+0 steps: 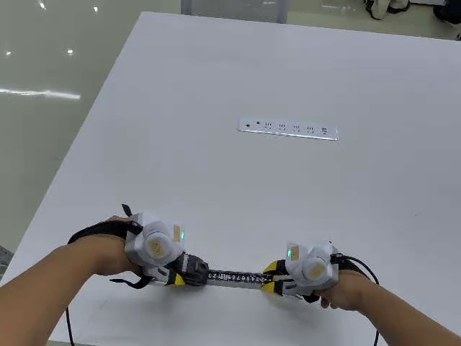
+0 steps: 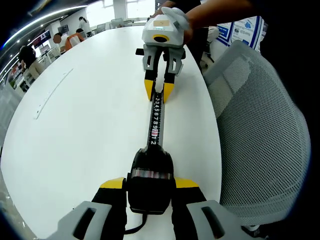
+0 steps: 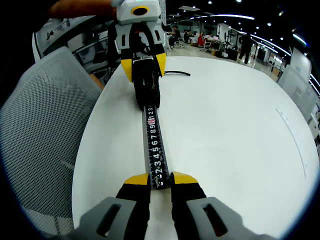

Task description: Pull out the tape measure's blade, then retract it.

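Observation:
The black tape measure case (image 2: pixel 150 180) sits near the table's front edge, and my left gripper (image 2: pixel 150 187) is shut on it; in the head view the case (image 1: pixel 193 270) lies just right of that left gripper (image 1: pixel 175 277). A short length of numbered blade (image 1: pixel 236 277) runs out of it to the right. My right gripper (image 3: pixel 160 181) is shut on the blade's end (image 3: pixel 156 172), and in the head view this right gripper (image 1: pixel 269 277) sits at the lower right. From the right gripper view the case (image 3: pixel 146 85) lies straight ahead between yellow fingertips (image 3: pixel 128 67).
A white power strip (image 1: pixel 288 129) lies flat in the middle of the white table (image 1: pixel 252 202). A grey mesh chair (image 2: pixel 260 130) stands just off the table's front edge. A black cable (image 3: pixel 176 73) lies on the table beyond the case.

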### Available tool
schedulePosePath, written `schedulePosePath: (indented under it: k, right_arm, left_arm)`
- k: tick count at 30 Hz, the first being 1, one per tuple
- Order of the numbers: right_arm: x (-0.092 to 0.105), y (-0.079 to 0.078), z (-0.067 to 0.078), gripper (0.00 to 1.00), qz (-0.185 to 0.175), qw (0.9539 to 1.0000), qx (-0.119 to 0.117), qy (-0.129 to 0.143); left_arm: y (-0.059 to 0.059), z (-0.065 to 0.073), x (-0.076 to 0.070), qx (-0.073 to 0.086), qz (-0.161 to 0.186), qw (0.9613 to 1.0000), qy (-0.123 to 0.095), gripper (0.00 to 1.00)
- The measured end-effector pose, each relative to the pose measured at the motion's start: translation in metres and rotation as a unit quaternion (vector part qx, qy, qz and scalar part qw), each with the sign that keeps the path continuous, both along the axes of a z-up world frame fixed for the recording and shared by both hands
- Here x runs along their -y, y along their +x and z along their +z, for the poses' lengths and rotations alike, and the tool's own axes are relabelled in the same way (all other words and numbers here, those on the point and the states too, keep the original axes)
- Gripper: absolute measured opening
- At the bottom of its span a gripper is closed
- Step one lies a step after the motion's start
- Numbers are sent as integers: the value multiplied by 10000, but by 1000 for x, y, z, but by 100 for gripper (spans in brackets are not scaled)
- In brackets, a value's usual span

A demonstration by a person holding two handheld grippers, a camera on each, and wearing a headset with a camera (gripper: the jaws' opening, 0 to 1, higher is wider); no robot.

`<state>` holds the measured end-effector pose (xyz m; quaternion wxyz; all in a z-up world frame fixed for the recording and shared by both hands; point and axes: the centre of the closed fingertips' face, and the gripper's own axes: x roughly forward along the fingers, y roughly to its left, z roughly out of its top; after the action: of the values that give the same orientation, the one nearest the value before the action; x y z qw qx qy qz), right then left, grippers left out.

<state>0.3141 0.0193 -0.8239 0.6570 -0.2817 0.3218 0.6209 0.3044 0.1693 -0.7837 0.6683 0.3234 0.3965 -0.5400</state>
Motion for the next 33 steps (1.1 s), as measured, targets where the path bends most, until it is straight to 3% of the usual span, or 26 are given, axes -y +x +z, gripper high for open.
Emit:
schedulePosePath:
  k: [33]
  right_arm:
    - [32,1,-2,14,-151,9998,-34,-104]
  left_arm:
    - [-1,0,0,86,29,10000,-5,31]
